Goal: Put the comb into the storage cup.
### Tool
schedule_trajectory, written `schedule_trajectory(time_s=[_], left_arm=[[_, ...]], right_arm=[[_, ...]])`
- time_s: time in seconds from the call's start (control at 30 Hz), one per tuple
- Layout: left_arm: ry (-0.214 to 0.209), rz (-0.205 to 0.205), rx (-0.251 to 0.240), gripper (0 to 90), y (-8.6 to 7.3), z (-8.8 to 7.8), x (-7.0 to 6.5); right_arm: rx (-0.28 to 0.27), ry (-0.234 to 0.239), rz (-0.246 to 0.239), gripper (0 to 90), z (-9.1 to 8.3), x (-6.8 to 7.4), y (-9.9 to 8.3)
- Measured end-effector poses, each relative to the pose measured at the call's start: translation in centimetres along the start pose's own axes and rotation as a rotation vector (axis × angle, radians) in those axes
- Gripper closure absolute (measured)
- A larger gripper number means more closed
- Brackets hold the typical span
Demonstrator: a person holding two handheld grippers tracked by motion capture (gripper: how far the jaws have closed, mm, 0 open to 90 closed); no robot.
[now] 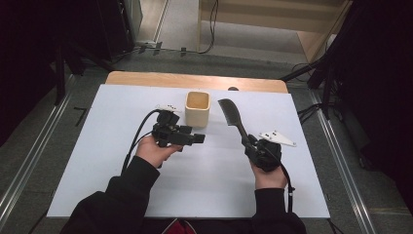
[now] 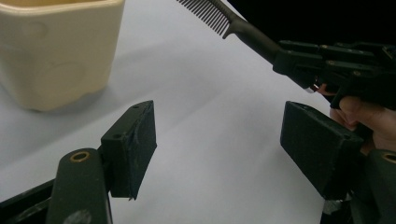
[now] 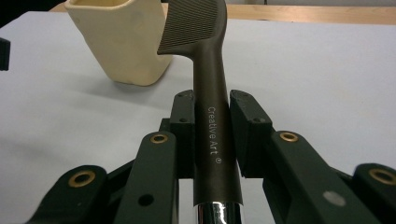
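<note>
A black comb (image 1: 233, 118) (image 3: 210, 74) with a long handle is clamped by its handle in my right gripper (image 1: 250, 142) (image 3: 212, 135), which is shut on it. The toothed end points away toward the back of the table. A cream square cup (image 1: 197, 108) (image 2: 56, 51) (image 3: 123, 39) stands upright on the white table top, just left of the comb's teeth. My left gripper (image 1: 197, 139) (image 2: 219, 144) is open with nothing between its pads, close in front of the cup and pointing right. Its view also shows the comb (image 2: 224, 23) held by the right gripper (image 2: 299, 63).
The white table top (image 1: 204, 180) has a wooden strip (image 1: 195, 79) along its far edge. Grey floor and metal rails flank the table, with dark stands and cables at both back corners. The person's dark sleeves enter from the bottom.
</note>
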State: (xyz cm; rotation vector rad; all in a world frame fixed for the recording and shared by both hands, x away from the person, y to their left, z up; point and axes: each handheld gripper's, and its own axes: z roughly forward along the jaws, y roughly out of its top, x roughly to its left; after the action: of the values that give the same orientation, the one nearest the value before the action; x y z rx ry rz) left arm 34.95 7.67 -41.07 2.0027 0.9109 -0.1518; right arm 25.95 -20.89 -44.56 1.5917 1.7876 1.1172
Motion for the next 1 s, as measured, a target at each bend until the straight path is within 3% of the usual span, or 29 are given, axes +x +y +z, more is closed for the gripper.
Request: schedule_trajectory(time_s=[0.43,0.57,1.0], left_arm=[[0.019,0.022,-0.029,27.3,1.3,1.5,-1.2],[0.027,0.047,-0.019,27.3,1.6,2.2,-1.7],[-0.003,0.04,-0.03,27.3,2.6,4.2,-2.7]], right_arm=[[-0.05,-0.008,0.016,70.3,0.3,0.8,-0.9],[-0.064,-0.011,0.017,70.3,0.4,1.0,-1.1],[-0.103,-0.013,0.02,70.3,0.6,1.3,-1.5]])
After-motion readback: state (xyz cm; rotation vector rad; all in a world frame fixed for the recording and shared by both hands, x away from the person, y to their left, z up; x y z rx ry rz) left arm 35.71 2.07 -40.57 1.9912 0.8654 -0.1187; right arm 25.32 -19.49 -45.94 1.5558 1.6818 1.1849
